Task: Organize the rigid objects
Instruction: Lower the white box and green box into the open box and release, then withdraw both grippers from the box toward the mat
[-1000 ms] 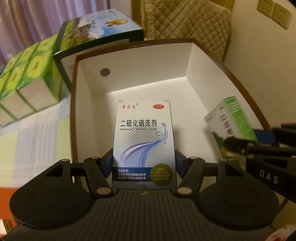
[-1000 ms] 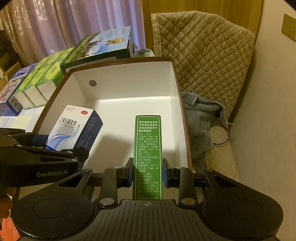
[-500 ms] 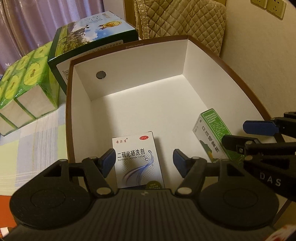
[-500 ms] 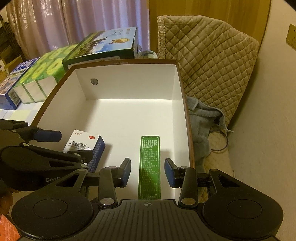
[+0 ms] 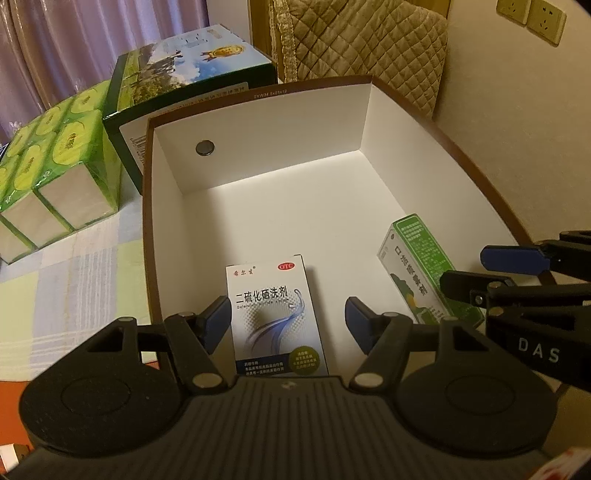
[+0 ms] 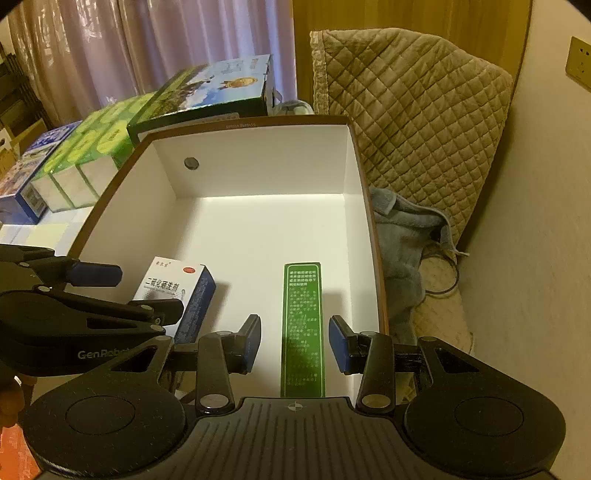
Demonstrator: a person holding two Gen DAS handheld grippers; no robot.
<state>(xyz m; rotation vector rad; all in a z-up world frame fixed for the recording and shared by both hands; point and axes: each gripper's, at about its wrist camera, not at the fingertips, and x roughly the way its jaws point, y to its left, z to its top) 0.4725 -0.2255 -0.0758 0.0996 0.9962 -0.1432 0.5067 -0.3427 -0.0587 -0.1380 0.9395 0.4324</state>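
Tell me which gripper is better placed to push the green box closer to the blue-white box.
Right. The right gripper is open straight above the green box, a finger on each side. The left gripper is open over the blue-white box, farther away.

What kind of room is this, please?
Probably a room in a home, perhaps a bedroom: pink curtains, a quilted cover over furniture by the wall, wall sockets, and a checked cloth under the box.

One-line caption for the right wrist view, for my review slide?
Right tongs open above a green box in the white bin, left tongs open by a blue-and-white box.
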